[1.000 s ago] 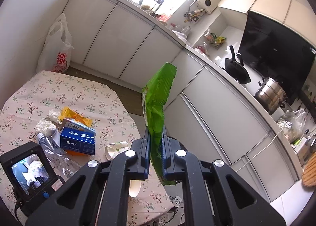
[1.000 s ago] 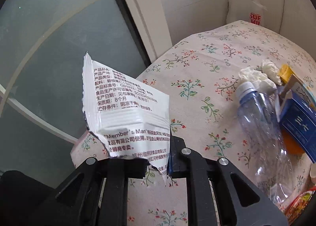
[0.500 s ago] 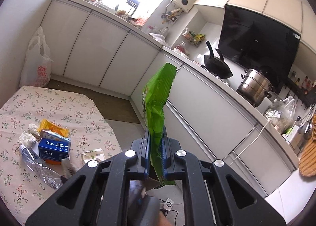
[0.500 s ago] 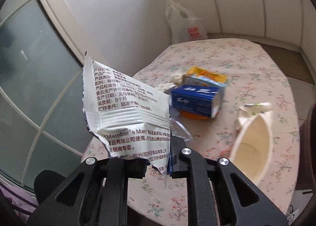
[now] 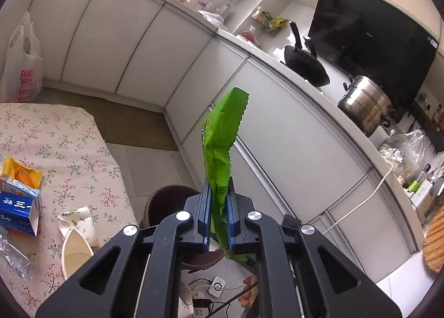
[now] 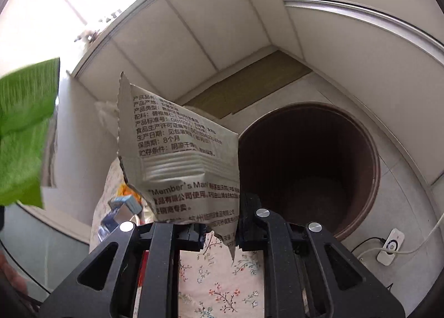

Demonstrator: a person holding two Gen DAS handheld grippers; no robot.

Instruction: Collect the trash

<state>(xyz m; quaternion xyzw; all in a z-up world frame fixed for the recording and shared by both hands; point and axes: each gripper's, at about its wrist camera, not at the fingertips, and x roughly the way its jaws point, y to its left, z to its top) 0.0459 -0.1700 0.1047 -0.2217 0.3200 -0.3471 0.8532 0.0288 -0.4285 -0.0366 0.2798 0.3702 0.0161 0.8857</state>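
Your floral table [image 5: 69, 151] carries a blue carton [image 5: 19, 207], paper cup [image 5: 76, 237] and bottle [image 5: 12, 257]; the bin [image 6: 310, 168] stands on the floor [image 5: 149, 159].

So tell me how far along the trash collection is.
Done: nothing visibly binned; the brown bin looks dark inside, contents unclear. In hand: left tongs pinch a green wrapper, right tongs pinch a white printed wrapper close to the bin's mouth. Left on the floral table: blue carton, orange packet, paper cups, crushed bottle.
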